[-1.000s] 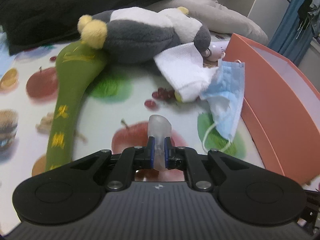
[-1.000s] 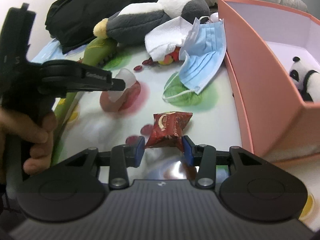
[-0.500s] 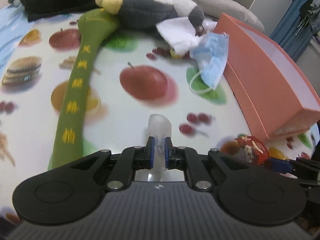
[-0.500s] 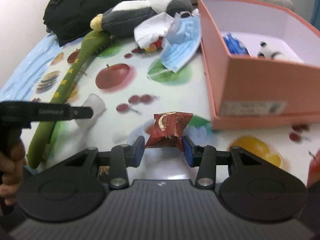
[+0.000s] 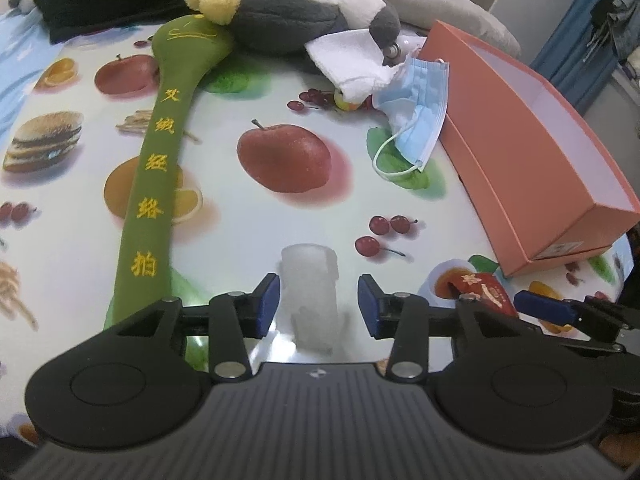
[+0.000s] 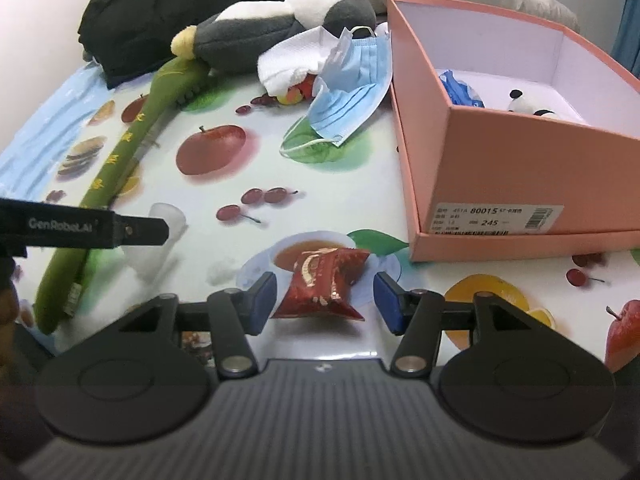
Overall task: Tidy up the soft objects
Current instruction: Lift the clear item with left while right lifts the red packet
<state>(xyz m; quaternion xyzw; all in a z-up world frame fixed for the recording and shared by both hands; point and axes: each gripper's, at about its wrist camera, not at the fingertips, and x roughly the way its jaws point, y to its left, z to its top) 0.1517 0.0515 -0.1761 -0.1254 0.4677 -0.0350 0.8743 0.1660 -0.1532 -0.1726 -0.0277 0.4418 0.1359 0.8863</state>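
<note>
Just letting go, both jaws freshly parted around clear pouch [image 5: 310,300] and red packet [image 6: 324,284] on surface [image 5: 280,216]; next, backing clear.

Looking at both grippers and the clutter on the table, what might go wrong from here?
1. Left gripper has just been opening; the translucent piece stands loose between the pads and may topple.
2. Right gripper has just been opening too; the red packet lies free near the table's front.
</note>
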